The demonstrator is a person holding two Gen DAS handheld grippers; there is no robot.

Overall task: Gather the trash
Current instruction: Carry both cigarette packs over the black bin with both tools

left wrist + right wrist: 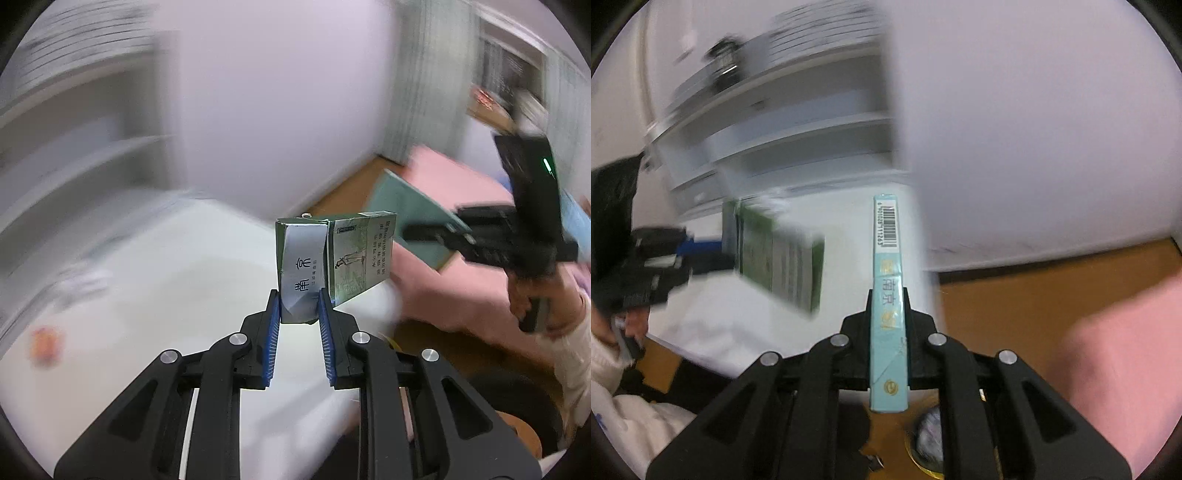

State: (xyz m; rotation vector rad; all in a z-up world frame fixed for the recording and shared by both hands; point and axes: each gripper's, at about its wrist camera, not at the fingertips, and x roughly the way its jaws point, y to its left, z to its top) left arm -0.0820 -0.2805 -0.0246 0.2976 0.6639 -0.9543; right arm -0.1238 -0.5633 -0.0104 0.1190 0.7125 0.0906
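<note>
From the left wrist camera, the left gripper [299, 306] is closed a little way on a green box [332, 264]. Its blue pads [274, 325] squeeze the near end of the box's open flap, and the rest of the box sticks out past the tips, leaning right. The white table [147, 295] lies below. Far right, blurred, the right gripper [436, 232] carries a pale blue-green box [402, 210] over a pink cloth [461, 280].

From the right wrist camera, the right gripper [888, 306] is squeezed tight on the thin blue-green box [888, 306]. The box stands on its edge between the jaws, with its barcode end poking far past the tips. At the left, blurred, the left gripper [701, 254] holds the green box [779, 262] over the white table [713, 332].
</note>
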